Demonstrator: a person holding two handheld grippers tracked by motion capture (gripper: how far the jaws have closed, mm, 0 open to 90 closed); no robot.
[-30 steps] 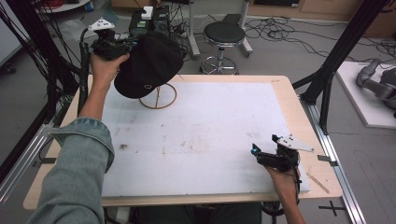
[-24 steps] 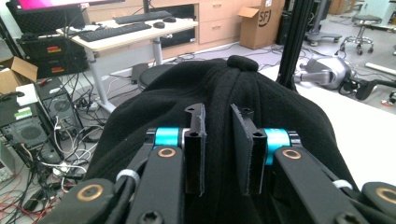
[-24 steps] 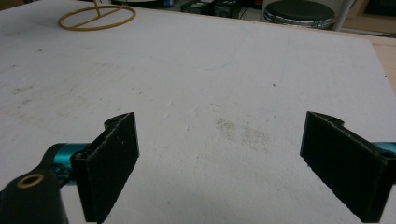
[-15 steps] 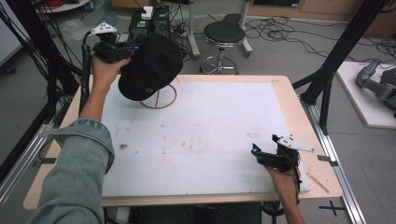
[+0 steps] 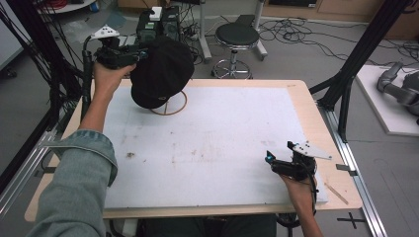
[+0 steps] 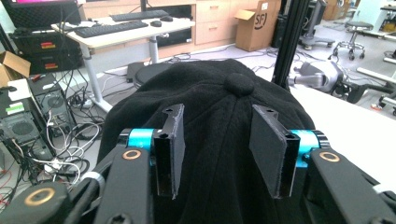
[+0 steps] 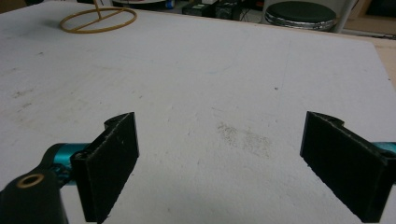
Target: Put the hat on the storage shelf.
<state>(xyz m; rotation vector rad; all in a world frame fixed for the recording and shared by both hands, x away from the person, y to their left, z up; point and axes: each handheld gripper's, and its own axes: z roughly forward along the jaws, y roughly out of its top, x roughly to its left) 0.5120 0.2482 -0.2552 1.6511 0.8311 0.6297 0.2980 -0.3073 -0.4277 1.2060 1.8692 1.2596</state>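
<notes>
Left claw [image 6: 219, 154] pinches the black cap [image 5: 160, 71], which sits up over the ring stand [image 5: 170, 104]; right claw [image 5: 281, 165] waits wide, far from the stand; I think the cap is not free yet.

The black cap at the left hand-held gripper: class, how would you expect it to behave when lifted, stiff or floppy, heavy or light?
The cap looks like soft fleece, so it will probably sag and fold between the pads. It is likely light, since one hand carries it. Its matt, fuzzy surface should resist slipping.
</notes>
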